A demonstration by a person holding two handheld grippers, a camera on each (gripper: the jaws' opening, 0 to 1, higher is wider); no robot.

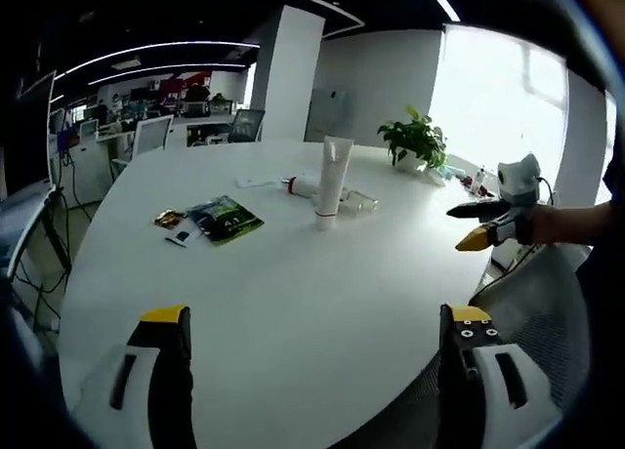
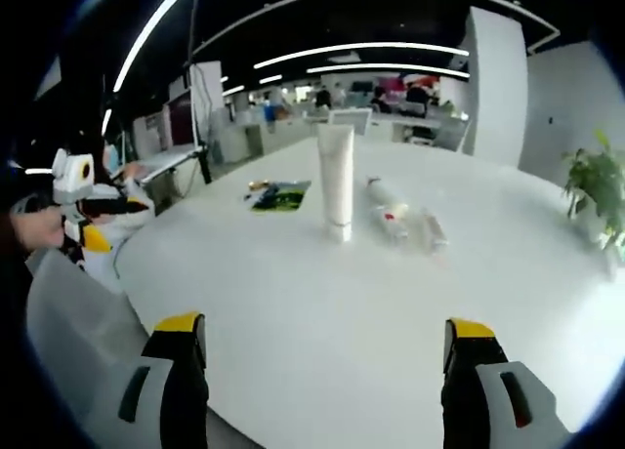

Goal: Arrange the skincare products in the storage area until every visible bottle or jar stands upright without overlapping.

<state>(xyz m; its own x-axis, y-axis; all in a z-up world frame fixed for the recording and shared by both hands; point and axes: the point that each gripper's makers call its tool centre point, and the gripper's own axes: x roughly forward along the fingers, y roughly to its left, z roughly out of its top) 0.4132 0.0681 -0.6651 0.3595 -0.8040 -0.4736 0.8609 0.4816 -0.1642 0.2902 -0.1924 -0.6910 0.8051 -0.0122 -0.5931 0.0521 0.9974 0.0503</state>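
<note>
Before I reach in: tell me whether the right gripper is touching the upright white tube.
Apart. In the right gripper view, bare table lies between the open right gripper and the upright white tube.

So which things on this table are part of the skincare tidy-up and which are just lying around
Job:
white tube, standing upright
white bottle, lying down
clear bottle, lying down

Lying about:
green packet
small wrappers
potted plant

One tube up, two bottles down.
White tube [image 2: 336, 183] stands cap-down, far ahead of the jaws; two bottles [image 2: 388, 213] [image 2: 431, 228] lie flat beside it.
</note>
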